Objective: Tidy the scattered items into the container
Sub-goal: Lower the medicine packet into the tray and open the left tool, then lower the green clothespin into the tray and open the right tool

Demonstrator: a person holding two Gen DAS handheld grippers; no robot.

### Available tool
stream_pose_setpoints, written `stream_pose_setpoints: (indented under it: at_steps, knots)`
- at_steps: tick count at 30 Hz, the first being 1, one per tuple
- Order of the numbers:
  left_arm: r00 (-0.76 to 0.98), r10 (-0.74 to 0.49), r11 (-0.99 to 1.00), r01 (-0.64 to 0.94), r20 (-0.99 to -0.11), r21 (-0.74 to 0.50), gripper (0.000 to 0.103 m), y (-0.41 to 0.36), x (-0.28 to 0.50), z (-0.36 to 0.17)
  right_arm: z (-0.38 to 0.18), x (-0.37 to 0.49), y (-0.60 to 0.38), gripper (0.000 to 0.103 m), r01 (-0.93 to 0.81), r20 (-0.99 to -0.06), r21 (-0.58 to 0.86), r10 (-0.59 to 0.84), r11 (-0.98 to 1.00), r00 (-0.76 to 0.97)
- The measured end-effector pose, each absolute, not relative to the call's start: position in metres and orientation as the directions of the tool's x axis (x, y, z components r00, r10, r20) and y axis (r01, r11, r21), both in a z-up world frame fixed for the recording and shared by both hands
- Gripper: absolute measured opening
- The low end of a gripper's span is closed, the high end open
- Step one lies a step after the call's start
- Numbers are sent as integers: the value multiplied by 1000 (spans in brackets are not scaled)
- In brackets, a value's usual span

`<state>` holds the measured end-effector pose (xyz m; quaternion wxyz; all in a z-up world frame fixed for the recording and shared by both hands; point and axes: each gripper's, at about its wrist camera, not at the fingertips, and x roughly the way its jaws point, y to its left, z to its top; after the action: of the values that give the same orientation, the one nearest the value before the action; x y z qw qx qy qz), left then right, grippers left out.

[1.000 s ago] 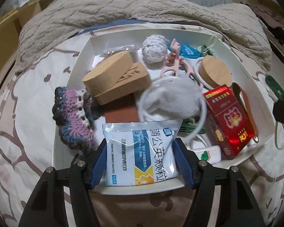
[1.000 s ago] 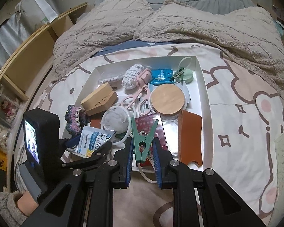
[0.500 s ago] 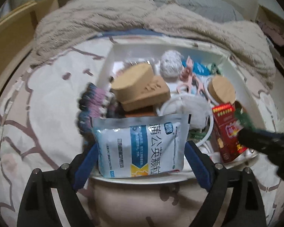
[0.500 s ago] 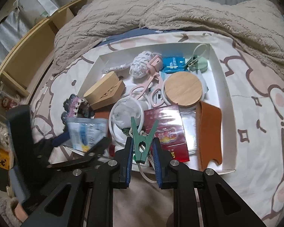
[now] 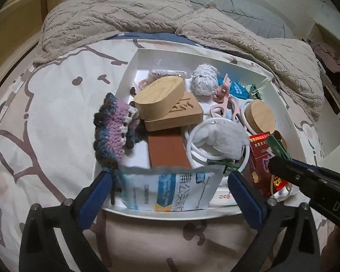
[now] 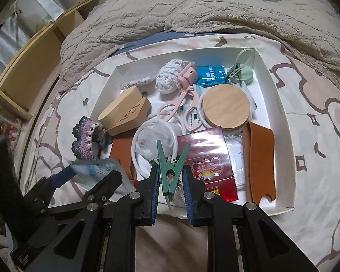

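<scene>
Left wrist view showed my left tongs (image 5: 170, 185) with jaws opening to nearly full spread, the blue-and-white medicine sachet (image 5: 173, 189) lying loose between them and touched by neither pad; it sat just inside the near wall of the white tray (image 5: 133, 68), its lower edge close to the rim. My worry was that sachet: it lay propped over a brown leather piece (image 5: 167, 150) and the near wall rather than flat, so I judged a careless withdrawal could snag it and drag it out onto the bed. The crocheted purple-and-blue piece (image 5: 114, 131) hung over the tray's left wall, half in and half out, and I thought a brush from the left tongs could tip it onto the sheet. On the right wrist view my right tongs (image 6: 170, 185) were clamped on a green clothes peg (image 6: 168, 170), held over the near end of the tray beside the red packet (image 6: 206, 158) and above a white hoop (image 6: 156, 145). A white cord-like loop hung below the peg; whether it was caught on it I could not tell, and if so, releasing might pull things askew. The two tongs sat near each other, so a collision was possible.
</scene>
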<state>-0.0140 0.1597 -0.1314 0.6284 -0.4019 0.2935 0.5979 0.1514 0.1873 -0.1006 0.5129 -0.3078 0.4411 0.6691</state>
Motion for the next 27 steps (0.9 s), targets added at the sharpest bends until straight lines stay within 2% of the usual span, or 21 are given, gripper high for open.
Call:
stream_pose_setpoints:
  at_steps: [6, 15, 27]
  knots:
    - [115, 529, -30, -988, -841, -154, 103, 159, -11, -125, -105, 158, 186, 21, -957, -869, 281, 403, -76, -287]
    - [101, 646, -70, -979, -757, -191, 103, 151, -34, -89, -111, 148, 191, 21, -940, -859, 328, 385, -94, -338]
    - [59, 620, -171, -963, -783, -208, 103, 147, -70, -99, -128, 112, 197, 21, -949, -889, 261, 339, -177, -308]
